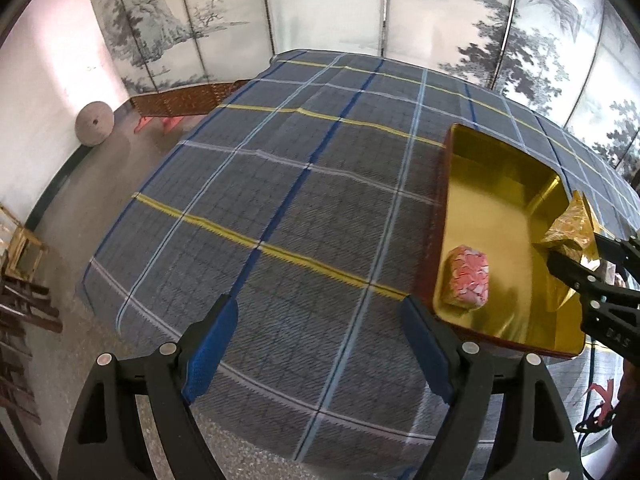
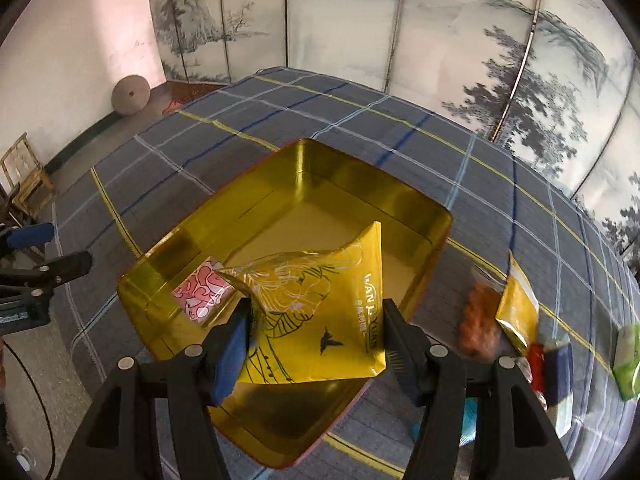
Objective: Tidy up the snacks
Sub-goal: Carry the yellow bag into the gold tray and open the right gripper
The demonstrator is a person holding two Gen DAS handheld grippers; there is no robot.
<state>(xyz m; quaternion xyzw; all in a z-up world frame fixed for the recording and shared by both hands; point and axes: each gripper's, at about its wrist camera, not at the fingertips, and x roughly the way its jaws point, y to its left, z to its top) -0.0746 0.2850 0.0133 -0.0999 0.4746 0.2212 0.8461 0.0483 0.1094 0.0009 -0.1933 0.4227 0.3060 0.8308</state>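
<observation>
The left gripper [image 1: 320, 344] hovers over the table [image 1: 280, 200], jaws spread and holding nothing. Right of it, a pink snack [image 1: 468, 282] lies in the gold tin [image 1: 500, 184]. The right gripper [image 2: 314, 344] pinches a yellow pouch [image 2: 320, 320] above the tin.

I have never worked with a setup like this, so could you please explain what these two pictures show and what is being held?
There is no robot here: a person holds a two-finger gripper in each hand, each carrying a fisheye camera. The left camera shows the left gripper open and empty above a plaid tablecloth. The right camera shows the right gripper clamping a yellow snack pouch over a gold tin. A pink wrapped snack already lies inside. More snack packets, blurred, wait on the cloth to the right.
</observation>
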